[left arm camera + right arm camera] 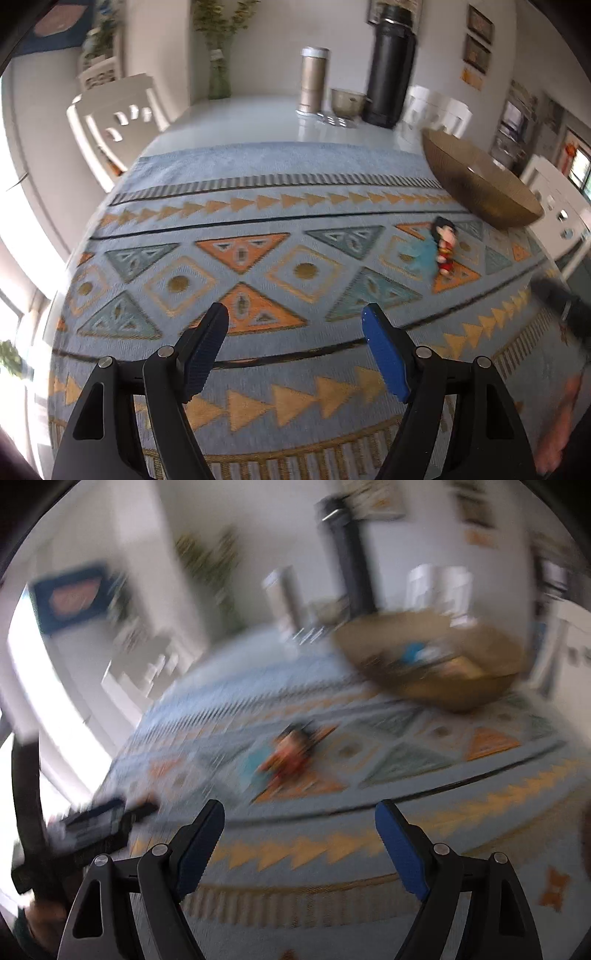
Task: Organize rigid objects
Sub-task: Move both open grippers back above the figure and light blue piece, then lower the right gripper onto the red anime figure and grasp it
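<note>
1. At the bottom of the left wrist view, the left gripper point(295, 321) has its 2 blue pads spread apart, and nothing is between them.
2. At the bottom of the right wrist view, the right gripper point(299, 819) is spread wide too, with nothing between its pads.
3. Both point down at a patterned mat point(258, 221) that covers the near part of a white table point(240, 118).
4. A small toy point(445, 245) lies flat on the mat, at the middle right of the left view. In the blurry right view it is near the center point(291, 755).
5. A big brown bowl point(476, 184) sits just past the toy, at the upper right. In the right view, blurry things lie inside it.
6. Far back on the table stand a silver can point(313, 79), a small bowl point(347, 101) and a tall black bottle point(389, 70).
7. A vase point(218, 77) of green stems stands at the upper left.
</note>
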The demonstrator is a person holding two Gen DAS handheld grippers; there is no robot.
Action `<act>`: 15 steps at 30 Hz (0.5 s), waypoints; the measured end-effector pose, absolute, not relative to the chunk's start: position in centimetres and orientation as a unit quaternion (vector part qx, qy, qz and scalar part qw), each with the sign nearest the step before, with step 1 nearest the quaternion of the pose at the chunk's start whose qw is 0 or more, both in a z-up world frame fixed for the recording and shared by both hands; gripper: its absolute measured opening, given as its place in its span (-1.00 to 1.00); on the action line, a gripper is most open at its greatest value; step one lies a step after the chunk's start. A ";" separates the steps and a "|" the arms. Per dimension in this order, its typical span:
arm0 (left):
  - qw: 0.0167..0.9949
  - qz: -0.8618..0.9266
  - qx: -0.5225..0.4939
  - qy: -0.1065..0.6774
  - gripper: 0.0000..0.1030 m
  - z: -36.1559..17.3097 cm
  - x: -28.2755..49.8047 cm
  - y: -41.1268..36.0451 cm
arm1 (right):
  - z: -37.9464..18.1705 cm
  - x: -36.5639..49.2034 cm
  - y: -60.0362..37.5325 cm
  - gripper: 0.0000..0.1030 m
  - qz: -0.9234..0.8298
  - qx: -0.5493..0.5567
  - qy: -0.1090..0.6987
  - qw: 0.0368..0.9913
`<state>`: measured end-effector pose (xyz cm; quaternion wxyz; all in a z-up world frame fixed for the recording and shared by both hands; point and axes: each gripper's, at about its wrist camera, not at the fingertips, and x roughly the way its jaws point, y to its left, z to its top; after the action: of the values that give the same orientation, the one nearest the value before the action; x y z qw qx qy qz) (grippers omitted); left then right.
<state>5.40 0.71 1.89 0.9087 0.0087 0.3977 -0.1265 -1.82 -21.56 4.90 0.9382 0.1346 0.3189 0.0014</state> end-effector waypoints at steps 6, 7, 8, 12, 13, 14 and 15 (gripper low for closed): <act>0.885 -0.196 0.030 0.421 0.43 3.3 7.6 -2.8 | 2.7 -2.5 -29.5 0.92 -0.093 0.290 0.321 0.897; 0.882 -0.204 0.039 0.423 0.43 3.4 8.1 -3.6 | 2.3 -2.3 -29.9 0.91 -0.089 0.304 0.328 0.890; 0.880 -0.211 0.049 0.423 0.43 3.3 8.7 -4.5 | 2.1 -2.2 -30.0 0.91 -0.086 0.310 0.331 0.887; 0.865 -0.248 0.065 0.431 0.40 2.3 10.4 -7.5 | 2.9 -1.8 -28.3 0.91 -0.082 0.260 0.331 0.903; 0.863 -0.257 0.070 0.430 0.40 2.1 10.7 -8.0 | 3.1 -1.7 -27.7 0.91 -0.079 0.247 0.333 0.906; 0.860 -0.263 0.080 0.429 0.40 2.0 10.8 -8.5 | 3.3 -1.6 -27.1 0.91 -0.076 0.232 0.334 0.910; 0.858 -0.266 0.090 0.430 0.40 1.8 10.7 -8.9 | 3.4 -1.7 -26.7 0.91 -0.074 0.222 0.332 0.914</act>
<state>10.74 -8.86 1.80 0.8581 0.0898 0.4297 -0.2663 -1.71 -26.70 3.36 0.9137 0.2218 0.3323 -0.0741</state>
